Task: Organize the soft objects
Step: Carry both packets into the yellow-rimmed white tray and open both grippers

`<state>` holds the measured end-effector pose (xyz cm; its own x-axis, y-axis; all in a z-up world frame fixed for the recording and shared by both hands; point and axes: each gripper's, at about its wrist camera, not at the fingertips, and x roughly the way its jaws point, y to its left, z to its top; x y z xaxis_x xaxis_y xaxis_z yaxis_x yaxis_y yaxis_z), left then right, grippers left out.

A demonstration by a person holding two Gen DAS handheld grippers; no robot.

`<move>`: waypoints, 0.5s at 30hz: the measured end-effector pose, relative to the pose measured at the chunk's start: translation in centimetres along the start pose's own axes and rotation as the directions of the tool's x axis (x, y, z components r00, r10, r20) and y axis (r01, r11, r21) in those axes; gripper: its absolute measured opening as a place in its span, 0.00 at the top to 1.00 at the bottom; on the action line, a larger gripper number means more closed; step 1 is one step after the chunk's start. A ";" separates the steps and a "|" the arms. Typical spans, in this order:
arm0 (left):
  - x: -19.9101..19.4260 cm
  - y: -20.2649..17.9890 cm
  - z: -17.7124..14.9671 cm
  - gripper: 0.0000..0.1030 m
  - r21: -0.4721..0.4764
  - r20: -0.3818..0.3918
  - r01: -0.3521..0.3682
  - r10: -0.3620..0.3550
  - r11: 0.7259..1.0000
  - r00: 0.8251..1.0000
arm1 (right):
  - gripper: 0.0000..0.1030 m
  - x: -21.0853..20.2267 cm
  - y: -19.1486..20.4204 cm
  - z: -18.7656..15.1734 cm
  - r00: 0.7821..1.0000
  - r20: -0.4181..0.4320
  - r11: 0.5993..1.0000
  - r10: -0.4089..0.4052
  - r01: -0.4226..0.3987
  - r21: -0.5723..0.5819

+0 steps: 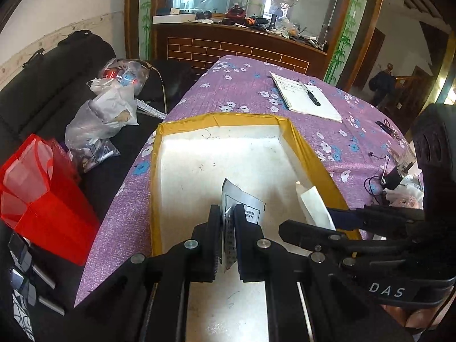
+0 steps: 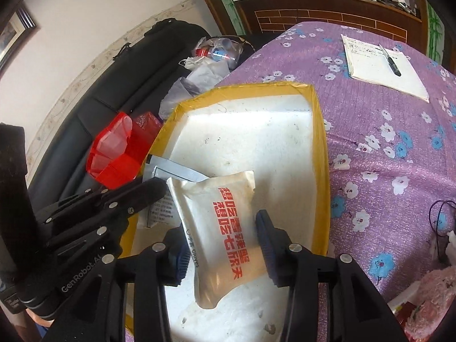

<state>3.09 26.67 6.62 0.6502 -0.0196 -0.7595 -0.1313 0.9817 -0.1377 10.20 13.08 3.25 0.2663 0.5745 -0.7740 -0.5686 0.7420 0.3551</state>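
Left hand-held gripper [image 1: 227,232] clamping grey sachet [image 1: 242,202], right hand-held gripper [image 2: 221,243] parted around white pouch [image 2: 221,228], red lettering only in right view

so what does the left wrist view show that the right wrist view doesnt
Only the left wrist view shows the left gripper shut on a grey printed packet. Only the right wrist view shows the red lettering on the white pouch, which lies between the right gripper's jaws. Both show the tape-edged white box, the purple flowered cloth, the notepad with its pen, and the red bag.
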 end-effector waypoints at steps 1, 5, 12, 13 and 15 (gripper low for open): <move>0.0 0.0 0.0 0.90 0.001 -0.001 0.000 0.000 1.000 1.000 | 0.49 -0.1 -0.1 -0.1 1.000 0.002 1.000 0.000 0.000 0.001; -0.7 0.0 -0.2 0.82 -0.009 0.023 0.009 -0.009 1.000 1.000 | 0.35 -1.0 0.4 -0.1 1.000 0.020 1.000 0.011 -0.010 -0.020; -2.5 0.5 -0.3 0.75 -0.053 0.065 0.026 -0.022 0.998 0.998 | 0.17 -4.7 1.5 -0.3 0.986 0.107 0.987 -0.130 0.140 -0.085; -3.0 0.3 -0.4 0.75 -0.052 0.076 0.033 -0.029 0.998 0.997 | 0.17 -5.4 1.9 -0.5 0.980 0.131 0.981 -0.152 0.165 -0.100; -4.2 -0.2 -0.8 0.75 -0.052 0.108 0.049 -0.043 0.997 0.993 | 0.17 -7.7 2.9 -1.5 0.949 0.225 0.961 -0.223 0.253 -0.114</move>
<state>-0.20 26.39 9.37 0.7324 -0.0409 -0.6797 -0.1382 0.9685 -0.2073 5.38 10.29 9.47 0.5543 0.4574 -0.6954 -0.5679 0.8186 0.0857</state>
